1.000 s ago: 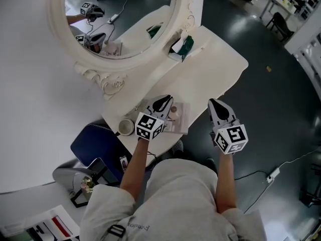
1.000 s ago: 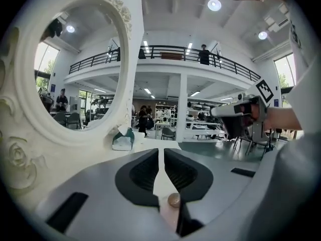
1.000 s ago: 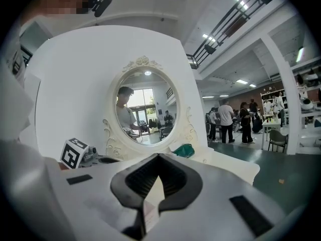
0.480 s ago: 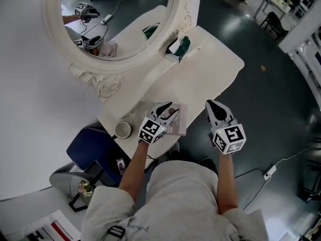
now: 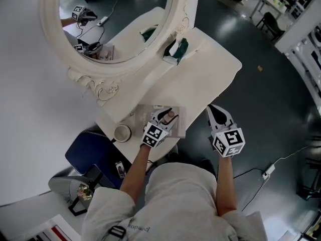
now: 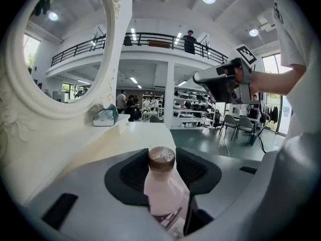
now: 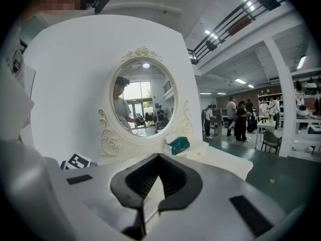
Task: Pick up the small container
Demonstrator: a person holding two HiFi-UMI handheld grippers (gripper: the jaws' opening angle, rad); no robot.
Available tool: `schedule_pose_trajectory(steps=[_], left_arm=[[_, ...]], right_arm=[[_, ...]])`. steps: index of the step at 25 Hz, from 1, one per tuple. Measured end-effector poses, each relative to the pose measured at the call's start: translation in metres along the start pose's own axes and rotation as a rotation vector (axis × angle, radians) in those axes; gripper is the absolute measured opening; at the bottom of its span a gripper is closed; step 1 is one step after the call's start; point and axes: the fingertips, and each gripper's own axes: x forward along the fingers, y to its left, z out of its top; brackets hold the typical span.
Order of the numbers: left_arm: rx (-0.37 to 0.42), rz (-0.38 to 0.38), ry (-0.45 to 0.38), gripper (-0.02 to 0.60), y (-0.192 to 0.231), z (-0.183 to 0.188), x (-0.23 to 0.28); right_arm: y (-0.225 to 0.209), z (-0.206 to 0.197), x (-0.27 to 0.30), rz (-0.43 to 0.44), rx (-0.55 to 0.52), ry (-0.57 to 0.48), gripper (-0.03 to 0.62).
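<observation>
The small container (image 5: 170,116) is a pale pink bottle with a brown cap (image 6: 162,158). It stands on a clear tray (image 5: 179,123) near the front of the white table (image 5: 200,79). My left gripper (image 5: 165,116) reaches around it; the jaws are opening, with the bottle (image 6: 165,192) standing between the black pads. My right gripper (image 5: 212,109) hovers just off the table's front right edge, shut and empty. From the left gripper view it (image 6: 220,82) shows up at the right. Its own view (image 7: 158,157) faces the mirror.
A large oval mirror (image 5: 115,19) in a white ornate frame stands at the back of the table. A green tissue box (image 5: 175,49) sits by the mirror's right side. A white round jar (image 5: 122,133) is left of the tray. A blue chair (image 5: 90,149) stands below the table's left corner.
The left gripper's jaws have gone from shut to wide apart, and they now straddle the pink bottle on the tray. The right gripper has stayed about where it was.
</observation>
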Motion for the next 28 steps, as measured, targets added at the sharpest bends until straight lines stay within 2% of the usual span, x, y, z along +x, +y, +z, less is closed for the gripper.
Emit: schedule_pose_trajectory(steps=[5,10,18,28], left_arm=[[-0.013,0.018,0.004,0.186,0.000,-0.010,0.004],[-0.001,0.067,-0.015,0.172,0.003,-0.009,0.004],[0.000,0.095,-0.022,0.156,0.003,-0.007,0.004],[-0.082,0.172,0.010,0.155,0.008,-0.007,0.008]], right_arm=[[0.000,-0.001,0.001,-0.009,-0.004,0.004,0.015],[-0.001,-0.005,0.002,-0.017,-0.001,0.010,0.015],[-0.005,-0.006,0.000,-0.023,0.009,0.002,0.015],[-0.022,-0.005,-0.026,-0.043,0.035,-0.016,0.015]])
